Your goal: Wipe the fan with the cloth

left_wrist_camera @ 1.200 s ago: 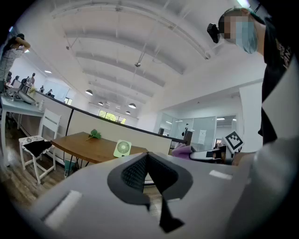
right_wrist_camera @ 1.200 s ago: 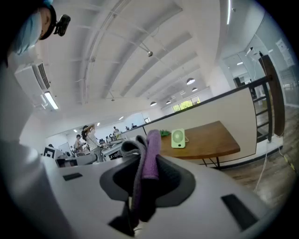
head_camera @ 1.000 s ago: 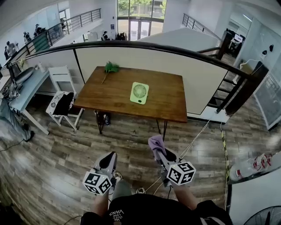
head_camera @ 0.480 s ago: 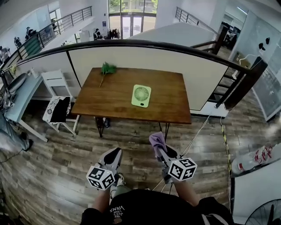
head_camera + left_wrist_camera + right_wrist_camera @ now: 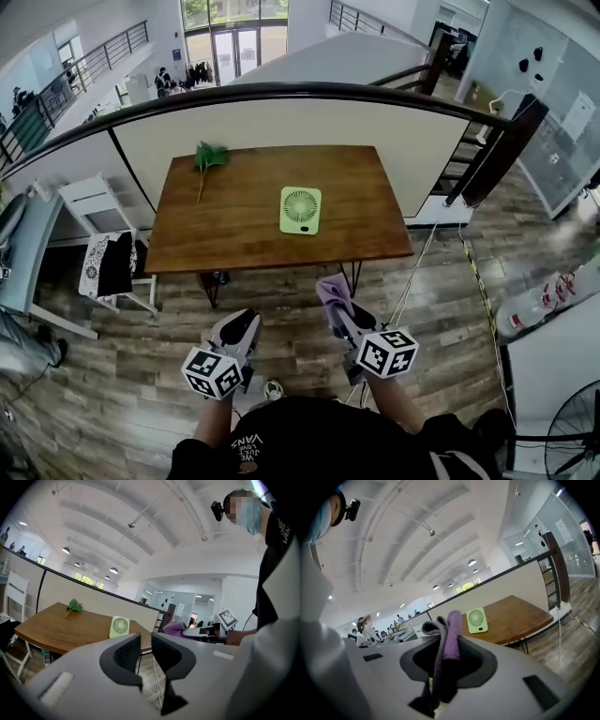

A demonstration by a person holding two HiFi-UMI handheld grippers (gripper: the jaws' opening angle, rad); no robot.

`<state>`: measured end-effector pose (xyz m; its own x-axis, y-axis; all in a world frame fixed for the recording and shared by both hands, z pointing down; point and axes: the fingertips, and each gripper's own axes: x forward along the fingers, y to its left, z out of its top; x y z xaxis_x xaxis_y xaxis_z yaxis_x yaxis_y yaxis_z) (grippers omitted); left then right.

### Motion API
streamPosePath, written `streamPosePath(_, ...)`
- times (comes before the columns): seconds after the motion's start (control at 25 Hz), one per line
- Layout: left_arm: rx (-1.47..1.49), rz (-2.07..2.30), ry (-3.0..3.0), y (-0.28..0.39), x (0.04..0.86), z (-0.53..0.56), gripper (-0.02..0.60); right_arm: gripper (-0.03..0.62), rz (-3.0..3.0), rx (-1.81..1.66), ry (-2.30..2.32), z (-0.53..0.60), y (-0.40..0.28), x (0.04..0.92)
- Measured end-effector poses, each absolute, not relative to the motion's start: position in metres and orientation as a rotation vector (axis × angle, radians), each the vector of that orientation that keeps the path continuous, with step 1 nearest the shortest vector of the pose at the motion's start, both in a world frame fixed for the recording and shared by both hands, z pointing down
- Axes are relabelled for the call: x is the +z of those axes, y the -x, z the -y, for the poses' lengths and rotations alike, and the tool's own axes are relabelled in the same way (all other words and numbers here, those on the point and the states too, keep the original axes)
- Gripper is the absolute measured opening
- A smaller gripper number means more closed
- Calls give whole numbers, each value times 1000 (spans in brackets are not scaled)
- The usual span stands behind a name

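Note:
A pale green fan [image 5: 300, 209] lies flat on the brown wooden table [image 5: 234, 225], which stands some way ahead of both grippers. In the gripper views the fan [image 5: 120, 626] [image 5: 476, 620] is small and distant. My right gripper [image 5: 339, 314] [image 5: 449, 644] is shut on a purple and grey cloth [image 5: 330, 291] [image 5: 451, 634] that sticks out past its tips. My left gripper [image 5: 246, 322] [image 5: 146, 644] is held over the floor beside it. Its jaws are opening, a narrow gap shows and nothing is between them.
A green leafy sprig [image 5: 208, 156] lies at the table's far left corner. A white chair with a dark garment [image 5: 108, 258] stands left of the table. A curved partition with a dark rail [image 5: 281, 94] runs behind it. Cables [image 5: 412, 281] trail over the wooden floor at the right.
Both grippers and the view have come nearer to the table, which now sits more central. The cloth stays in the right gripper.

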<state>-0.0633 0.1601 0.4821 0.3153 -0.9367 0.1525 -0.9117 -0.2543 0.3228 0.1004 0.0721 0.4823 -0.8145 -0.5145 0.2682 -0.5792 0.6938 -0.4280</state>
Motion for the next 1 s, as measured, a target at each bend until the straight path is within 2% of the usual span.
streamPosePath(0.08, -82, 1611, -2254, 78, 483, -155, 121, 97, 2766, 775, -943, -71, -88, 482)
streamPosePath(0.12, -75, 1592, -2265, 85, 484, -152, 126, 97, 2761, 777, -965, -71, -82, 483)
streamPosePath(0.36, -66, 1502, -2319, 110, 490, -129, 137, 97, 2725, 776, -1059, -66, -63, 485)
streamPosePath(0.56, -79, 1437, -2312, 102, 501, -111, 144, 97, 2692, 765, -1099, -52, -67, 485)
streamPosePath(1.0, -70, 1528, -2262, 111, 504, -31, 146, 97, 2700, 749, -1000, 37, -57, 498)
